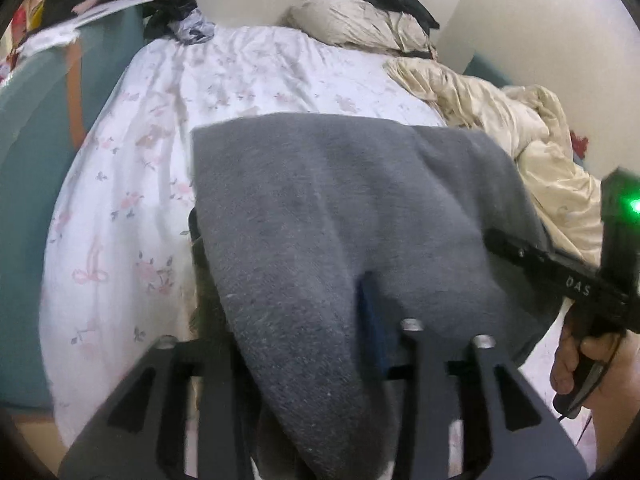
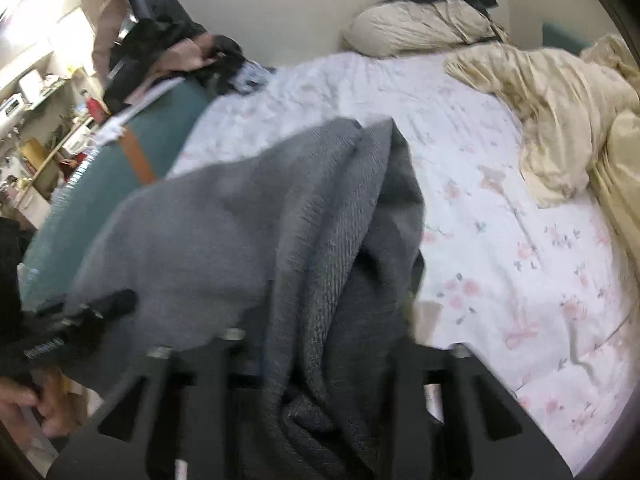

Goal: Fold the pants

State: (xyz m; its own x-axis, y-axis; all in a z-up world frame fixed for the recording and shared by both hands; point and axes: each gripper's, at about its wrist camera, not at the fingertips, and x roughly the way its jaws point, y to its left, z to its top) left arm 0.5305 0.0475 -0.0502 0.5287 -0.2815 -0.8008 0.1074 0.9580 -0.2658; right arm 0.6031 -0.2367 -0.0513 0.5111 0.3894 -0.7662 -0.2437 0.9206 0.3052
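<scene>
Ahead of both my claws lies the bed [image 1: 132, 184], floral sheet bare. The grey pants [image 1: 328, 216] drape forward from them, long axis running away toward the pillow [image 2: 416, 28]. My left claw [image 1: 304, 344] and right claw [image 2: 320, 364] each pinch the near edge, equally close.

A floral sheet [image 1: 248, 80] covered the bed; at its far end lay a cream pillow [image 1: 356, 24] with dark clothes [image 1: 404, 0] on top, a rumpled cream duvet [image 1: 520, 128] along one side, a teal panel [image 1: 28, 152] along the other
</scene>
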